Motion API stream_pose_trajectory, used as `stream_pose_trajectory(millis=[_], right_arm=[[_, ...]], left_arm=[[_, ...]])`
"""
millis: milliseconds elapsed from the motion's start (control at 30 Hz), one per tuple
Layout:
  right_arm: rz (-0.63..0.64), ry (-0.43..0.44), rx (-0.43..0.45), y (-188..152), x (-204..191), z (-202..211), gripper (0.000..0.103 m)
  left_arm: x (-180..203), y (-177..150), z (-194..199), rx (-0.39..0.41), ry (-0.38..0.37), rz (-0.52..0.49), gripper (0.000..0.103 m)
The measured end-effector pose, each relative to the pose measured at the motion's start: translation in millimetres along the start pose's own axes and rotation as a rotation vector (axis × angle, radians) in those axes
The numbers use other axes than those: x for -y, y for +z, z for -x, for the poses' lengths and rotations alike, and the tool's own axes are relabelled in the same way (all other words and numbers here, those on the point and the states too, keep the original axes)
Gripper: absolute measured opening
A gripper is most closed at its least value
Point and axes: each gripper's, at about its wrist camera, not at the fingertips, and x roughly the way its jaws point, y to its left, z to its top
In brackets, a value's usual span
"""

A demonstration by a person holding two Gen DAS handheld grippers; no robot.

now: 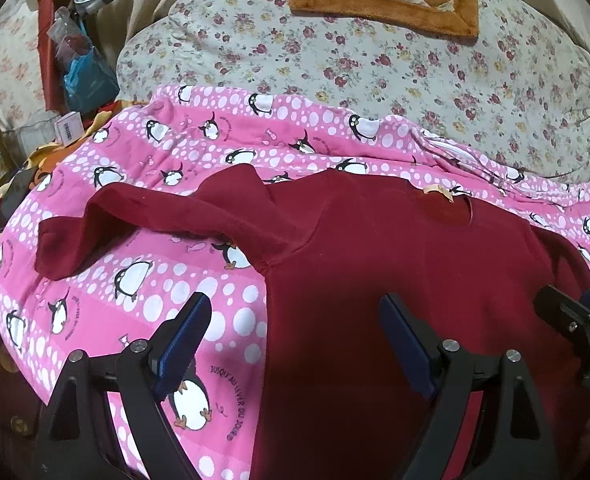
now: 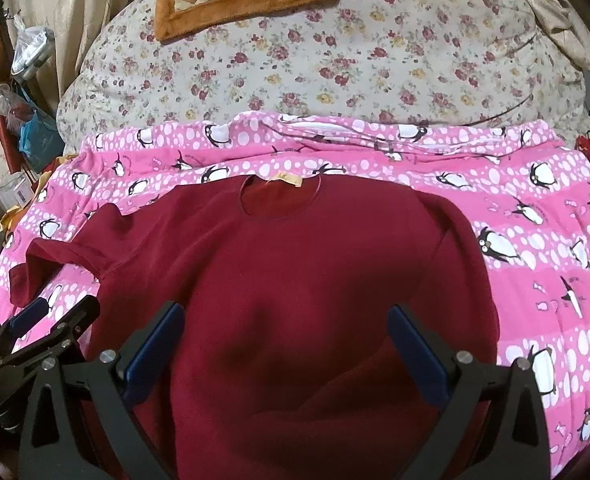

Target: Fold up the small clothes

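Left wrist view: the left claw hangs spread apart above the dark red sweater, which lies flat on the pink penguin blanket; one sleeve stretches left of it.

Right wrist view: the right claw gapes, gripping nothing, over the sweater's body, collar at its far end.

My left gripper hangs with jaws spread wide, gripping nothing. My right gripper is just beside it on its right, level with it, jaws equally wide apart, also gripping nothing.
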Motion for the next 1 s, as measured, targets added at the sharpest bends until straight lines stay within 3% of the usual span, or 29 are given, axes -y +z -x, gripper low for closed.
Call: stream_pose_trajectory(millis=[1000], right_arm=[[0.053, 0.005, -0.026, -8.4, -17.9, -1.4, 0.103]], left_arm=[[-23.5, 3.0, 5.0, -0.007, 0.016, 0.054, 0.069]])
